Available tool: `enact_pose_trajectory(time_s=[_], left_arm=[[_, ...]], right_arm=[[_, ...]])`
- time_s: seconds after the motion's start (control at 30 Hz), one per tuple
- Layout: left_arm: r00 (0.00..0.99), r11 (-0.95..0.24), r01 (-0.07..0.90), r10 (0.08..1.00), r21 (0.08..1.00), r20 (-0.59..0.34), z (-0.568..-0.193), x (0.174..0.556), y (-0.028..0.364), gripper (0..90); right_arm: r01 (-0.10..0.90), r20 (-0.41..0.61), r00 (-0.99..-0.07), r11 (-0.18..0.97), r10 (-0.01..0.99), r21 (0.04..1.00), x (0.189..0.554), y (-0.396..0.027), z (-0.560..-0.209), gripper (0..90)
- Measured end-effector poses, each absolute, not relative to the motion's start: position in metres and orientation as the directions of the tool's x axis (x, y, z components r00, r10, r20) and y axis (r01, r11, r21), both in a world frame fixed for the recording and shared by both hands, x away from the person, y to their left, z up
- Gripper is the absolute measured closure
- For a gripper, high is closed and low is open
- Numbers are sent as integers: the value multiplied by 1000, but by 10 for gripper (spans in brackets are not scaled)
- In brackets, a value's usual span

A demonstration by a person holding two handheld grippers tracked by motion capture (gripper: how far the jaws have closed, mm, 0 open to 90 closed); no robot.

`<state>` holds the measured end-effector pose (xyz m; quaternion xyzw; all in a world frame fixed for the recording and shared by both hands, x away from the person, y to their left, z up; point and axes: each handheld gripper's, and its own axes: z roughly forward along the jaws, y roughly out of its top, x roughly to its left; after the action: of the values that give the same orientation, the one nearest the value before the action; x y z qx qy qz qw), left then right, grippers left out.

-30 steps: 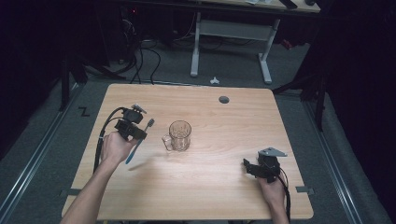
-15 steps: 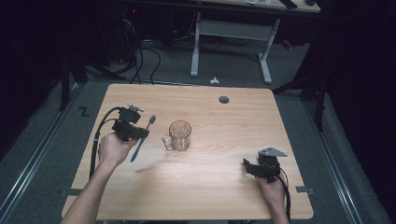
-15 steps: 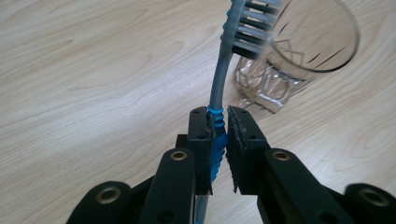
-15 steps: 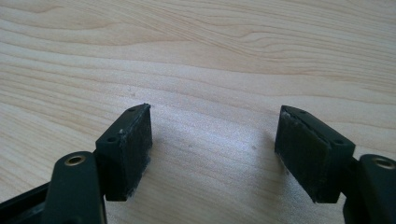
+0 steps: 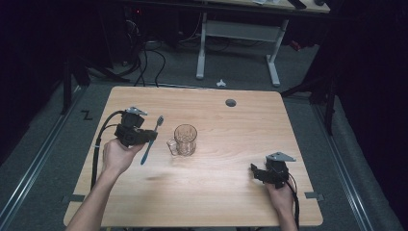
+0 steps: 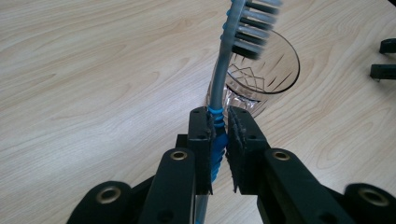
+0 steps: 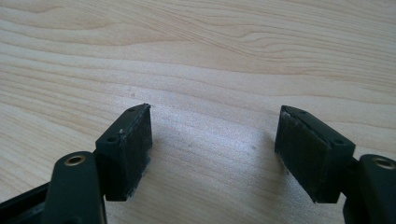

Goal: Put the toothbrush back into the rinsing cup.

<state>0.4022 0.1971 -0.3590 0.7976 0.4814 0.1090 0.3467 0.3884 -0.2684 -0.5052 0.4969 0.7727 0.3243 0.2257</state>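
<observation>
Left tool (image 6: 218, 140) clamps toothbrush (image 6: 223, 74); glass mug (image 5: 184, 140) beside.

We see a pale wooden worktop (image 5: 216, 192) with rounded corners standing on grey carpet. A clear cut-glass mug (image 5: 184, 140) with a handle stands upright left of its centre, and a small dark round cap (image 5: 231, 102) sits near its far edge.

Glass mug (image 5: 184, 140) mid-table is the sole obstacle, at 3 o'clock of left gripper (image 5: 144, 136); bare table (image 5: 231, 187) elsewhere, passable.
</observation>
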Motion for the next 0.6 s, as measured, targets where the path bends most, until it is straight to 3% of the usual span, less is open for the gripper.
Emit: enact_pose_trajectory(time_s=[0.33, 0.6], left_arm=[[552, -321, 667, 819, 673, -156, -354, 405, 186, 802], [550, -270, 653, 811, 707, -198, -348, 409, 182, 803]], right_arm=[[622, -27, -404, 296, 914, 725, 388, -268, -505, 275], [621, -27, -405, 297, 914, 725, 388, -268, -505, 275]])
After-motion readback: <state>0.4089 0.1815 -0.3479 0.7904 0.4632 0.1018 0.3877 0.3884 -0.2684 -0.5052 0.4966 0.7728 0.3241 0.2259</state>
